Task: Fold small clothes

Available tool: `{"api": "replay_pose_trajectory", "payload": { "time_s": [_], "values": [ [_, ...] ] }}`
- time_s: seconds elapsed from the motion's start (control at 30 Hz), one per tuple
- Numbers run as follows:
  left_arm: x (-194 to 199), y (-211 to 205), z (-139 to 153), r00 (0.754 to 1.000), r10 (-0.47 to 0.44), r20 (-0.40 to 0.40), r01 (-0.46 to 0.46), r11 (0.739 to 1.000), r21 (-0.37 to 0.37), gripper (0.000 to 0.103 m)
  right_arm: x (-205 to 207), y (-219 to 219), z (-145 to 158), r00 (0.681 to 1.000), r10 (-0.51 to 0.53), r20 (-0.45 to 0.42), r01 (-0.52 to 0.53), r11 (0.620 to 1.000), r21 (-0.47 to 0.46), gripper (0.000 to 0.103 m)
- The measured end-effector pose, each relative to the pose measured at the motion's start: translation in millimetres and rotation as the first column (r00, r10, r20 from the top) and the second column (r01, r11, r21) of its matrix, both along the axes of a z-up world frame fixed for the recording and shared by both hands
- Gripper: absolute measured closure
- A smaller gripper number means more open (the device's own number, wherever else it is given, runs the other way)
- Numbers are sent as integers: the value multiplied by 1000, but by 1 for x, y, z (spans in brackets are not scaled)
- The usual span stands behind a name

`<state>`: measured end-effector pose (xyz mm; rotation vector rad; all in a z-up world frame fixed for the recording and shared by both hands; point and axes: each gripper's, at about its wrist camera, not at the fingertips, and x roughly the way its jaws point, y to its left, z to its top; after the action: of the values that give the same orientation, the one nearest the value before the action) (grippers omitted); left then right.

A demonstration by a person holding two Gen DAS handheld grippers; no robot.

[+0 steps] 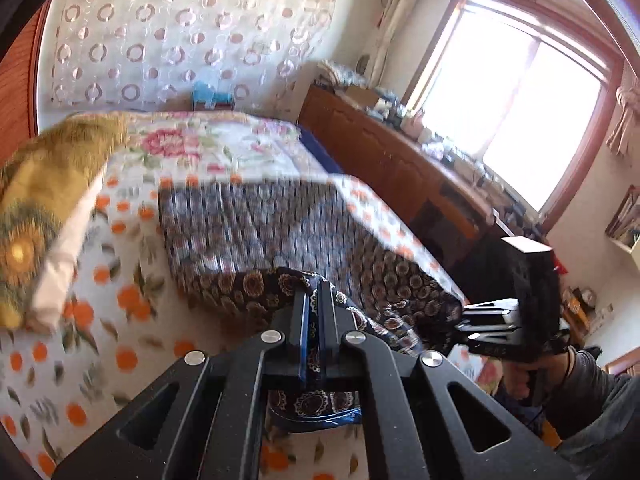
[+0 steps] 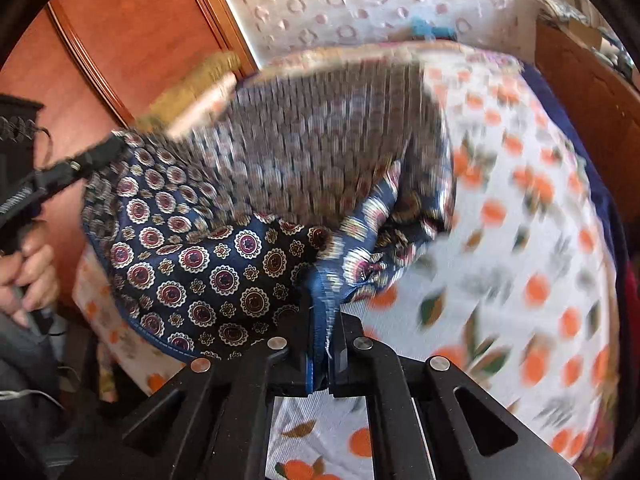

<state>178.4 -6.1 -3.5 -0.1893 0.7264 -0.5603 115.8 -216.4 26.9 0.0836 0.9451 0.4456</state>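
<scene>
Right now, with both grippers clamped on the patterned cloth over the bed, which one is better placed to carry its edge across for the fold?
Probably the right gripper: it pinches a bunched blue hem of the patterned cloth, with bare bedsheet beside it. The left gripper is shut on the other edge and could anchor it.

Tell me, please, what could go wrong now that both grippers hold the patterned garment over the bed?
1. The right gripper pinches only a thin blue hem of the patterned garment; a pull might slip it free.
2. The far half of the cloth lies bunched on the orange-print bedsheet, so the fold may trap wrinkles.
</scene>
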Motion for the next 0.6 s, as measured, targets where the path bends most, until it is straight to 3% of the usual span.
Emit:
{"api": "replay_pose_trajectory", "payload": {
  "time_s": [0.17,0.27,0.37,0.43,0.47,0.53,0.6],
  "values": [
    [51,15,20,997,73,18,-72,997,-14,98,48,-22,70,992,14,122,-17,999,27,99],
    [88,24,15,993,121,-8,-121,992,29,98,94,-22,82,992,18,128,-24,999,45,99],
    [120,32,2,985,165,-45,-161,983,89,97,148,-11,71,994,10,111,-12,1000,17,99],
    [129,36,-3,985,166,-44,-161,980,114,77,176,-3,57,996,11,83,-11,1000,0,99],
    [130,39,-4,985,170,-33,-165,979,118,58,185,0,51,997,7,80,-6,1000,-9,99],
    [131,43,-3,984,178,-9,-175,975,134,43,198,6,44,997,9,81,-6,999,-32,97],
    [128,46,-1,984,178,6,-178,976,126,34,207,11,39,997,1,80,2,999,-47,89]
  ]
}}
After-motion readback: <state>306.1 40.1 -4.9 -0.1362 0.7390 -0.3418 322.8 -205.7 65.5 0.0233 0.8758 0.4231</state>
